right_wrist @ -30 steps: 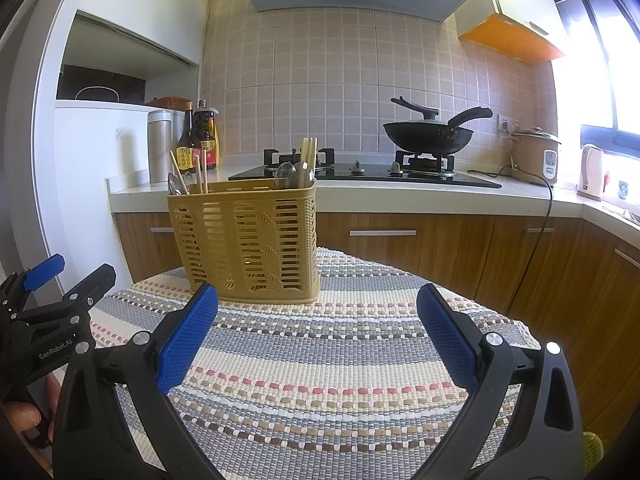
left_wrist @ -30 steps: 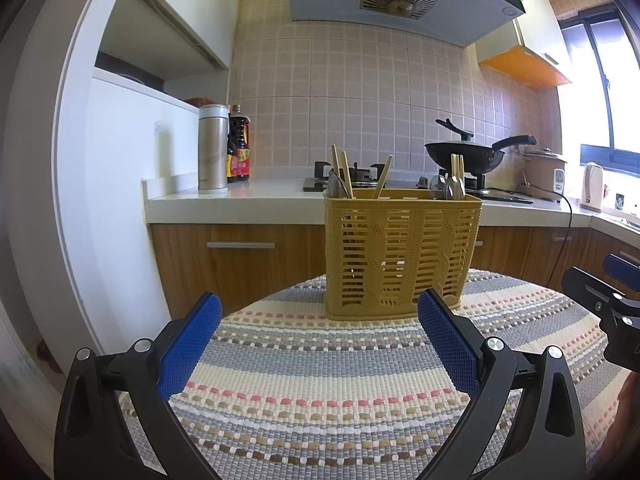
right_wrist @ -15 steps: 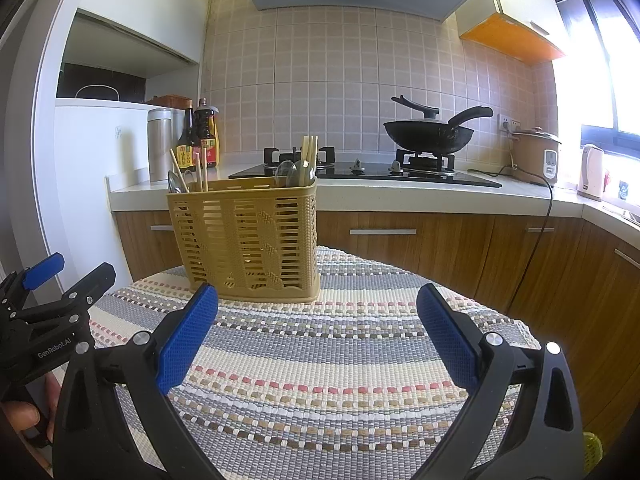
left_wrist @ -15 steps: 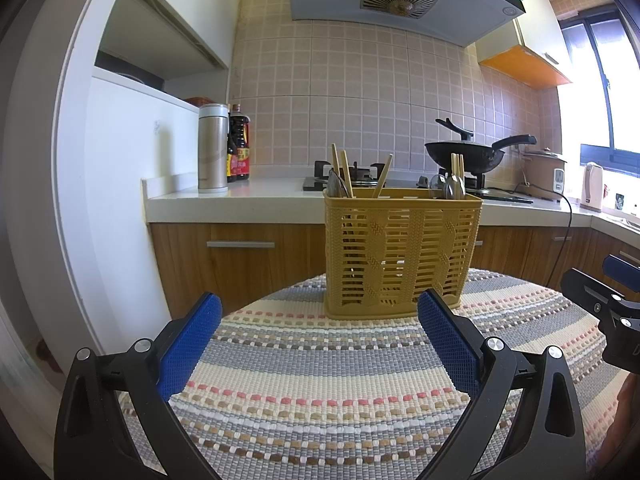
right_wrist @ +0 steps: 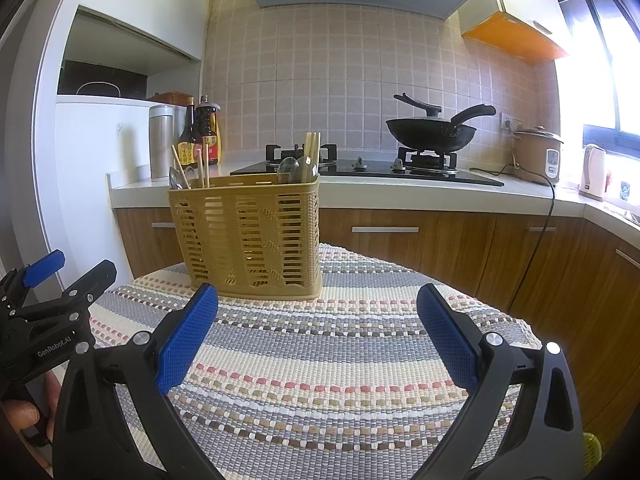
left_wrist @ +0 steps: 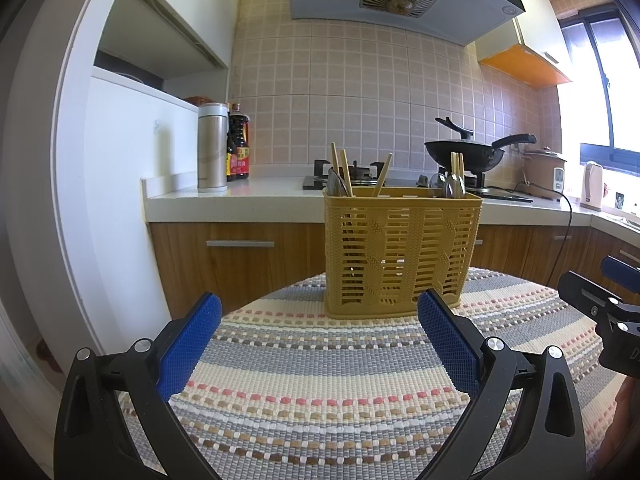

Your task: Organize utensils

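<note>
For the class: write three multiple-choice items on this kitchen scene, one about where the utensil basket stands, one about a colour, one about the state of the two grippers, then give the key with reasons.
1. Where does the utensil basket stand?
A. On the striped mat
B. On the stove
C. On the floor

2. What colour are the gripper pads?
A. Red
B. Blue
C. Green

3. What state are the left gripper and right gripper in?
A. Both shut on chopsticks
B. One holds a spoon
C. Both open and empty

Key:
1 A, its base rests on the striped mat, in front of the counter.
2 B, both wrist views show blue textured pads.
3 C, each pair of fingers stands wide apart with only mat between them; the chopsticks and spoons sit in the basket.
</note>
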`<state>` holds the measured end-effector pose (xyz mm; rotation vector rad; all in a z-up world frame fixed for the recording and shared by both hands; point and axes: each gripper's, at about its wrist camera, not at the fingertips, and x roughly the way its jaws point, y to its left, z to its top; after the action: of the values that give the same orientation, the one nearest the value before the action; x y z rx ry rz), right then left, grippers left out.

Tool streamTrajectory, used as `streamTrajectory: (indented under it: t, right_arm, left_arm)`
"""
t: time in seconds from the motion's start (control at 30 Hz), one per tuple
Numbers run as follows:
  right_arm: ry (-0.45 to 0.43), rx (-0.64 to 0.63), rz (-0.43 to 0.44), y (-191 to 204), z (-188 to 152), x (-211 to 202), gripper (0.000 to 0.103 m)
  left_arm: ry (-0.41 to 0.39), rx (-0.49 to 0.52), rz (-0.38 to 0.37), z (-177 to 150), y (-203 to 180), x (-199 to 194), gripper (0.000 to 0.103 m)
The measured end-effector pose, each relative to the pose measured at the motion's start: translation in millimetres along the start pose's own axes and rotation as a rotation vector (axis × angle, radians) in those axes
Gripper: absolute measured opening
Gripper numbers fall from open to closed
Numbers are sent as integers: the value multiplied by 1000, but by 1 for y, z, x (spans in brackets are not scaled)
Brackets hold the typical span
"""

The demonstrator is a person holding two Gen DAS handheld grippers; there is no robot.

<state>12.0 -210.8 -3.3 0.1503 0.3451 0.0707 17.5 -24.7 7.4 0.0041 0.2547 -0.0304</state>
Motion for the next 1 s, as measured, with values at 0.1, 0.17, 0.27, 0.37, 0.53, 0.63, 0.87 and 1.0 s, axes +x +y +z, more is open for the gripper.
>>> streamTrajectory:
  t: [0.1, 0.17, 0.27, 0.37, 0.53, 0.63, 0.87, 1.0]
  right_arm:
    - [2, -2, 1, 0, 0, 0, 95]
    - [4, -3, 2, 0, 0, 1, 95]
    - [5, -4, 1, 0, 0, 1, 95]
    - [6, -4, 2, 0, 0, 1, 95]
    - [6, -5, 2, 0, 0, 1, 95]
    - [6, -4, 2, 0, 0, 1, 95]
    - [6, -4, 2, 0, 0, 1, 95]
    - [7, -4, 1, 0, 0, 1, 95]
  left_arm:
    - [2, 0, -2, -2, 0, 1, 95]
    - [3, 1, -3, -3, 0, 1, 95]
    - [4, 1, -3, -3, 0, 1, 95]
    - [4, 1, -3, -4, 0, 1, 95]
    - [5, 0, -2, -3, 1, 2, 95]
    - [4, 0, -2, -3, 1, 2, 95]
    - [6, 1, -10, -4, 2, 2, 95]
    - [-7, -12, -23, -3, 5, 0, 96]
